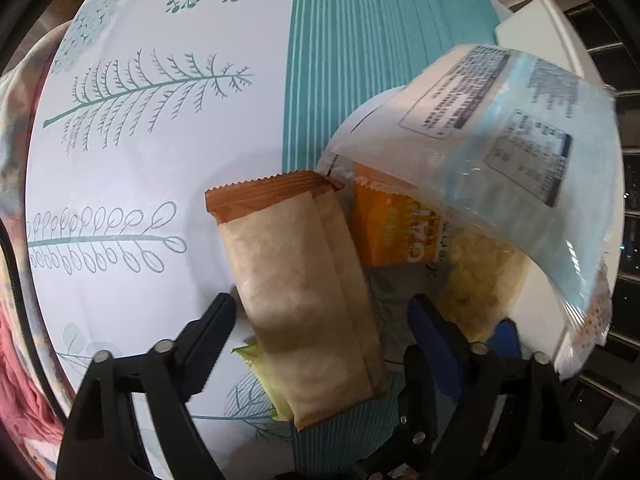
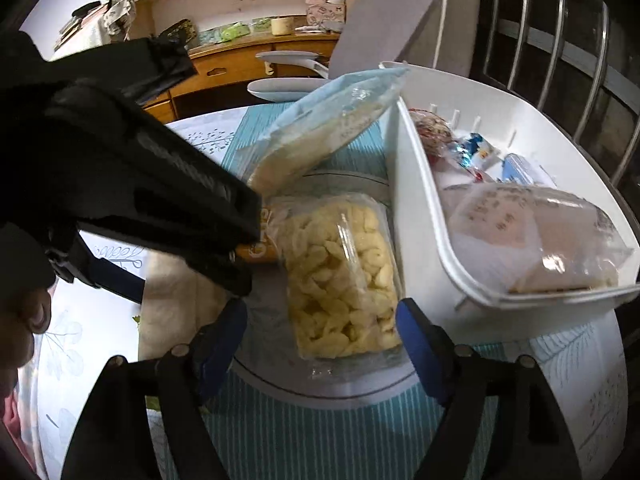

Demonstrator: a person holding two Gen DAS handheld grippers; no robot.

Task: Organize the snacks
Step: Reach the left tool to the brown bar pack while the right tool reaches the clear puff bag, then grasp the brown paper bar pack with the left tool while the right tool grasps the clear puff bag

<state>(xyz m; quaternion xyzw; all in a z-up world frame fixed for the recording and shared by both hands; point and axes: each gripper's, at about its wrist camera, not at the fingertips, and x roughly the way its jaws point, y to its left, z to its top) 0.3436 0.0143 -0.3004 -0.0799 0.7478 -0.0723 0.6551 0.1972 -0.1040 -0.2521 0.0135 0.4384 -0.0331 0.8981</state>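
Observation:
In the left wrist view my left gripper [image 1: 320, 320] is open, its jaws on either side of a tan snack bar with an orange serrated end [image 1: 296, 276]; the bar lies on the tablecloth over a green packet [image 1: 260, 364]. An orange oat packet [image 1: 392, 228] lies beside it. A light blue bag of yellow puffs [image 1: 516, 168] leans against the white basket. In the right wrist view my right gripper [image 2: 320, 328] is open around a clear bag of yellow puffs [image 2: 344, 276] lying flat. The white basket [image 2: 420, 216] holds several wrapped snacks. The left gripper's body [image 2: 152, 184] crosses that view.
The table has a white tablecloth with teal plant prints [image 1: 140, 120] and a teal striped band [image 1: 360, 40]. A grey chair [image 2: 384, 28] and a wooden desk with shelves [image 2: 240, 56] stand behind the table. Metal bars [image 2: 560, 40] are at the right.

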